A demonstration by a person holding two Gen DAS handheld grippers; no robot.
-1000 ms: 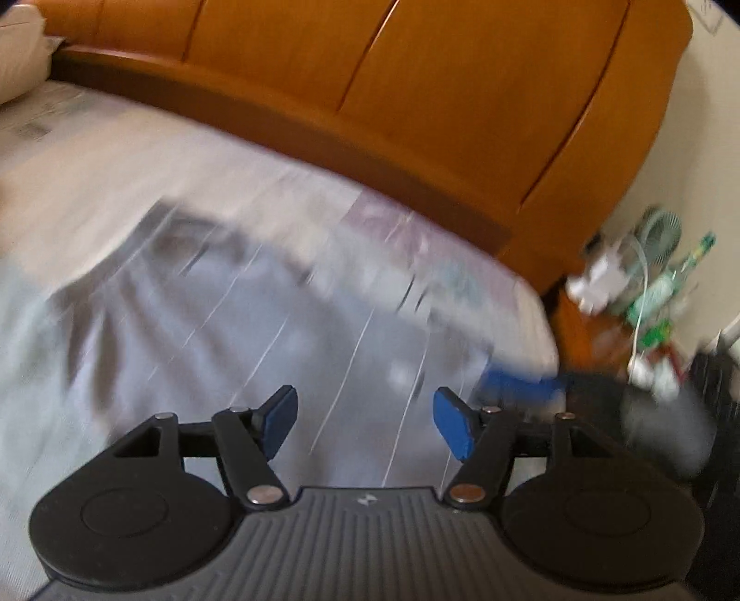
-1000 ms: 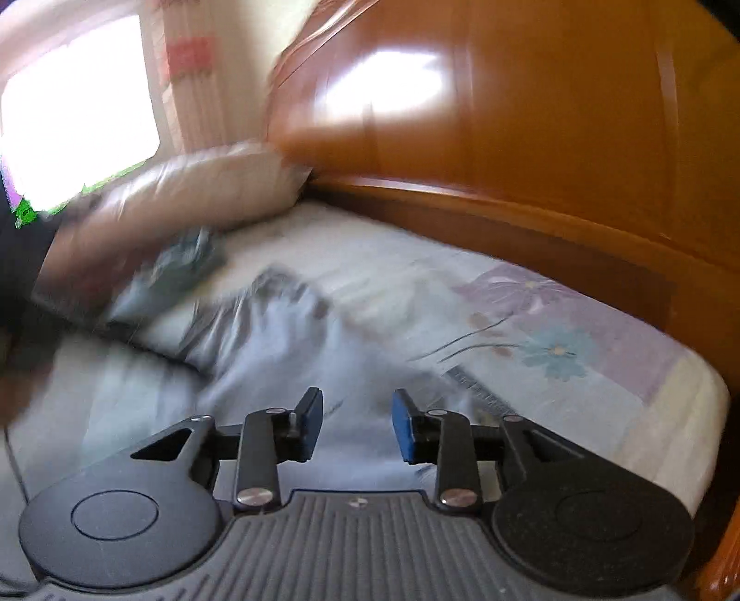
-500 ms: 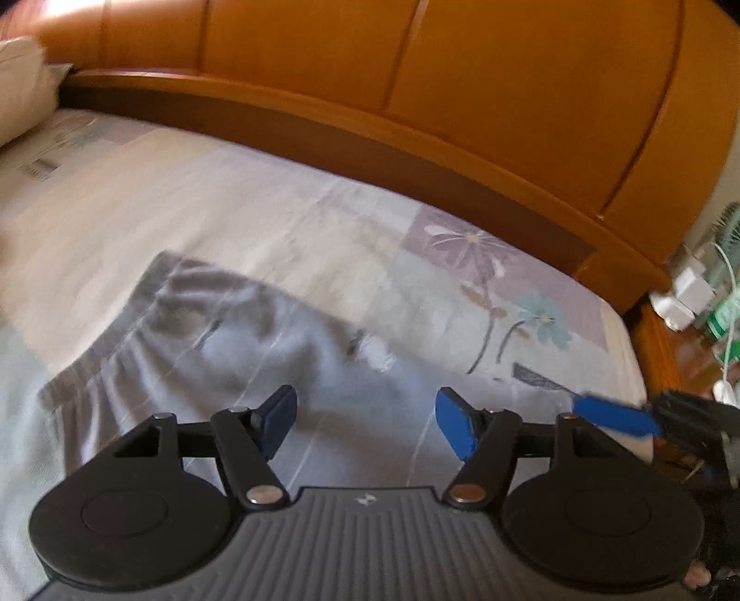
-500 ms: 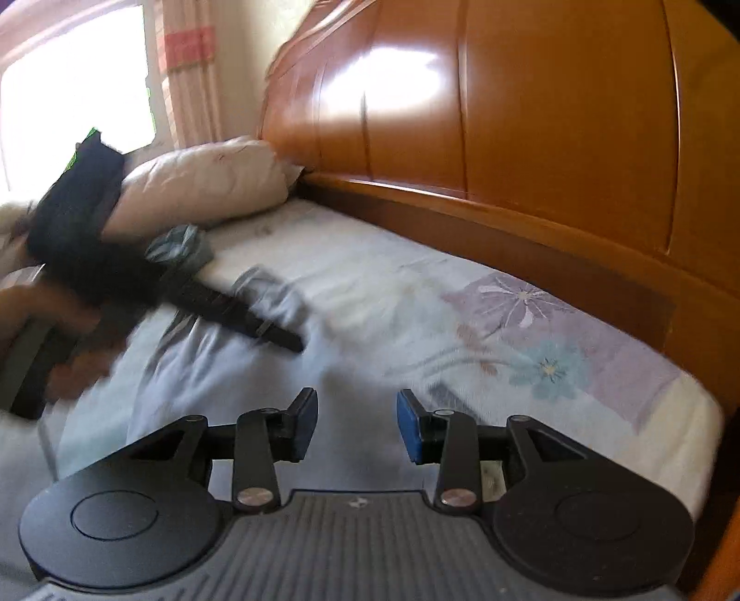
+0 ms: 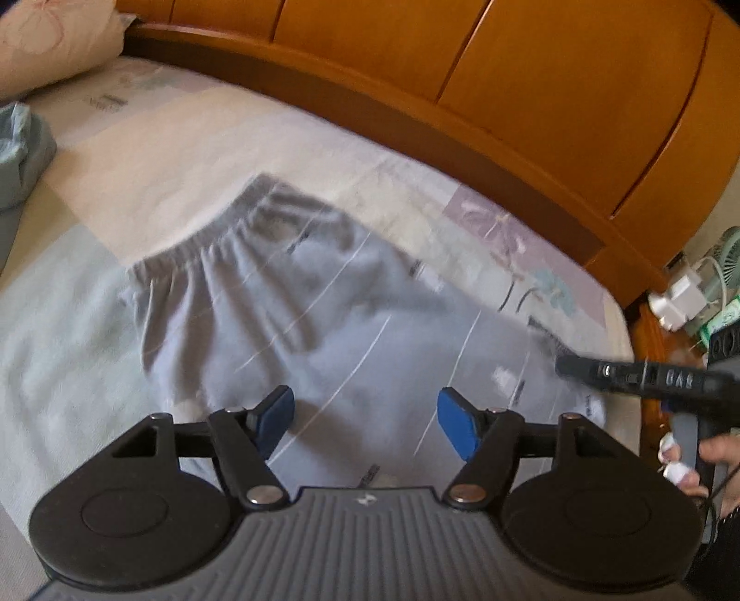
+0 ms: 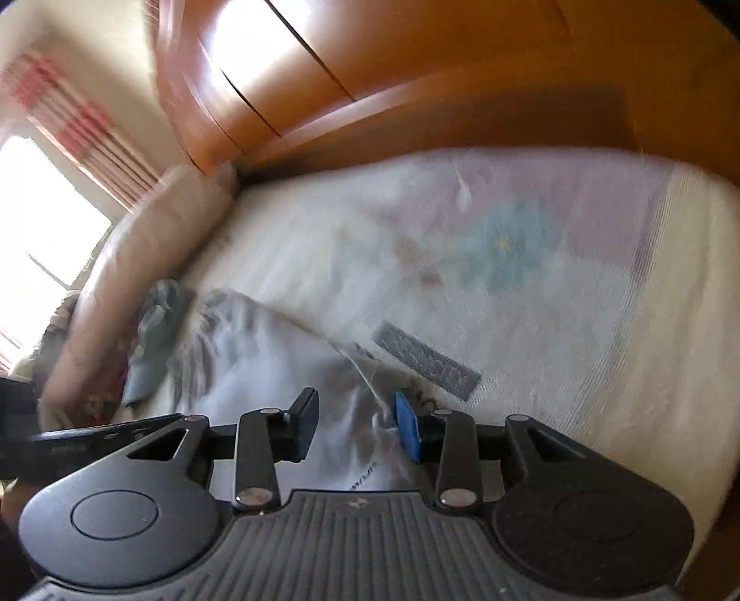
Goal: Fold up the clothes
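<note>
Grey trousers [image 5: 296,314] with thin white stripes and an elastic waistband [image 5: 203,245] lie spread on the bed sheet [image 5: 152,152]. My left gripper [image 5: 365,423] hovers over their middle, open, with nothing between its blue pads. At the right of that view a hand holds my right gripper [image 5: 578,367] low over the garment's right end. In the blurred, tilted right wrist view the right gripper [image 6: 356,425] stands open above the grey cloth [image 6: 259,356], which lies behind the jaws and is not pinched. A finger of the left gripper [image 6: 92,439] pokes in from the left.
A curved wooden headboard [image 5: 485,92] runs along the far side of the bed. A pillow [image 5: 51,41] and a folded blue-grey garment [image 5: 23,157] lie at the left. Past the bed's right edge, a bedside table holds a small fan [image 5: 726,259] and a white charger [image 5: 684,296].
The left view has pulled back and tipped down, showing more of the garment. The right gripper has rolled and come in lower over the garment's right end.
</note>
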